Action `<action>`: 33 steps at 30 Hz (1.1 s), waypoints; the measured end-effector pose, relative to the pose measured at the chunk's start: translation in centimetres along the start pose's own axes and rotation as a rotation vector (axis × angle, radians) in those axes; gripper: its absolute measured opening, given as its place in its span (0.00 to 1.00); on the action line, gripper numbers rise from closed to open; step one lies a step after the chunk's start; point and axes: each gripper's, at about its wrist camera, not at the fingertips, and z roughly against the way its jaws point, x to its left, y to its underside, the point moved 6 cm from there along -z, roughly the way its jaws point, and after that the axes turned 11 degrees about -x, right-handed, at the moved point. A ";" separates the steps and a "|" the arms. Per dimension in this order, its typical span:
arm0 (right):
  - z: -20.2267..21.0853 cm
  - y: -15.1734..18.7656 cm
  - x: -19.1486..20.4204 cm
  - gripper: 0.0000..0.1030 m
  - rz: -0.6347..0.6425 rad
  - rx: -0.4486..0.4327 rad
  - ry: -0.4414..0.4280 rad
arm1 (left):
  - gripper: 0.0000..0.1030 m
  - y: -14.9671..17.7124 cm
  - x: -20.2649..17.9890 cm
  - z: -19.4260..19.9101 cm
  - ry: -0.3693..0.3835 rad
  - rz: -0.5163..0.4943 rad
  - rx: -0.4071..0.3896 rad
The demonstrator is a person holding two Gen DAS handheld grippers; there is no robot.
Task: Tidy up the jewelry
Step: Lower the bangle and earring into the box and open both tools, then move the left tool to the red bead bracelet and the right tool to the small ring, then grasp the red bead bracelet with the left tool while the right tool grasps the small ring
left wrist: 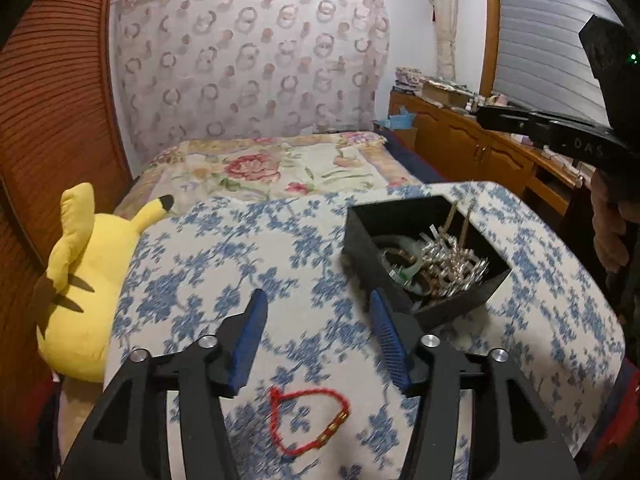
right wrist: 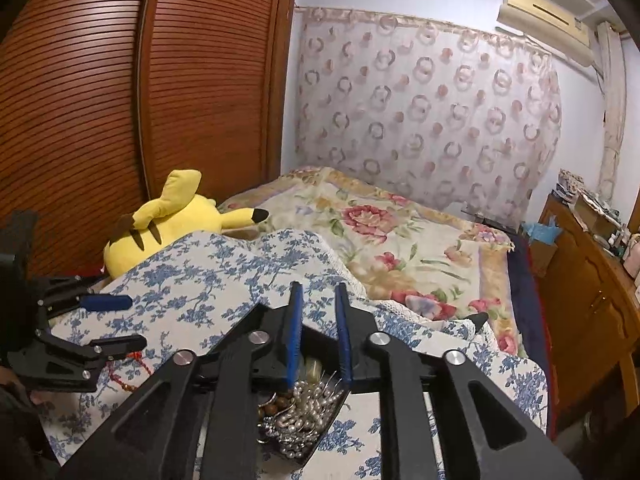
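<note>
A red cord bracelet with gold beads lies on the blue-flowered cloth, low between my left gripper's fingers. My left gripper is open and empty above it; it also shows in the right wrist view. A black box full of silver and brown jewelry sits to the right. My right gripper hovers over that box, its blue pads a small gap apart with nothing between them. A bit of the red bracelet shows under the left gripper.
A yellow plush toy lies at the cloth's left edge against a wooden slatted wardrobe. A flowered bedspread stretches behind. A wooden dresser with clutter stands at the right. A patterned curtain covers the back wall.
</note>
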 end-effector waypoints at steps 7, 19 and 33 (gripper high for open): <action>1.4 2.6 1.0 0.22 -0.025 0.020 -0.041 | 0.54 3.4 1.7 0.4 -0.022 0.016 0.060; 2.7 10.6 6.6 0.22 -0.027 0.147 -0.169 | 0.56 6.8 3.8 0.7 -0.052 0.032 0.131; 0.7 14.7 10.4 0.33 0.017 0.281 -0.247 | 0.61 8.2 4.2 -0.3 -0.054 0.031 0.179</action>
